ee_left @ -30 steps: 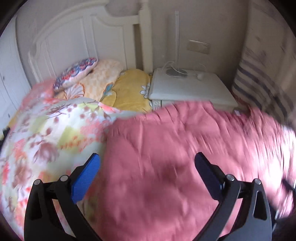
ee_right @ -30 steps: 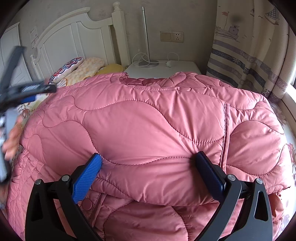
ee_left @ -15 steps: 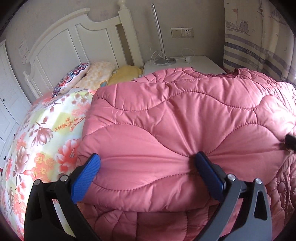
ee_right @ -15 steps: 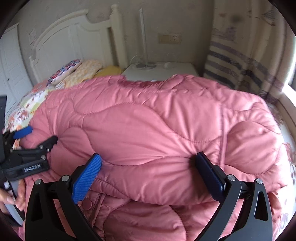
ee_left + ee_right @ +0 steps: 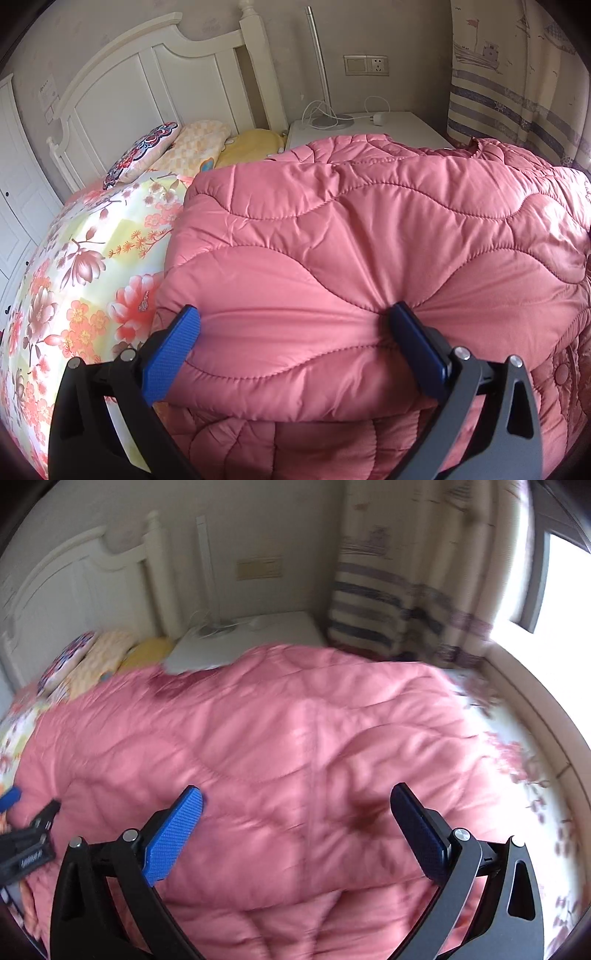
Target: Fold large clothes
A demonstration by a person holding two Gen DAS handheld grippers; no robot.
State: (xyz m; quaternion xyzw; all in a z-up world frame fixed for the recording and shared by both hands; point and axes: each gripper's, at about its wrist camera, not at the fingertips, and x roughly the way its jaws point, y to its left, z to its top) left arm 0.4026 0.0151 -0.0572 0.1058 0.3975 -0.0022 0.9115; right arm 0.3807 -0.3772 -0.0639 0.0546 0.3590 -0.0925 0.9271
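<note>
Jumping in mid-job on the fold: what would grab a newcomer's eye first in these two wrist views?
The big pink quilted coat, folded over on itself, fills the middle of both views on the floral bedspread. The left claw is wide open, its blue pads pressing the near folded edge. The right claw, also open, hangs over the coat in a motion-blurred view, with bright window light at the far right.

- The left gripper [image 5: 295, 325] stands with jaws wide apart, pressed against a folded edge of the pink quilted coat [image 5: 369, 240].
- The coat lies on a floral bedspread [image 5: 81, 266].
- A white nightstand [image 5: 399, 127] stands behind.
</note>
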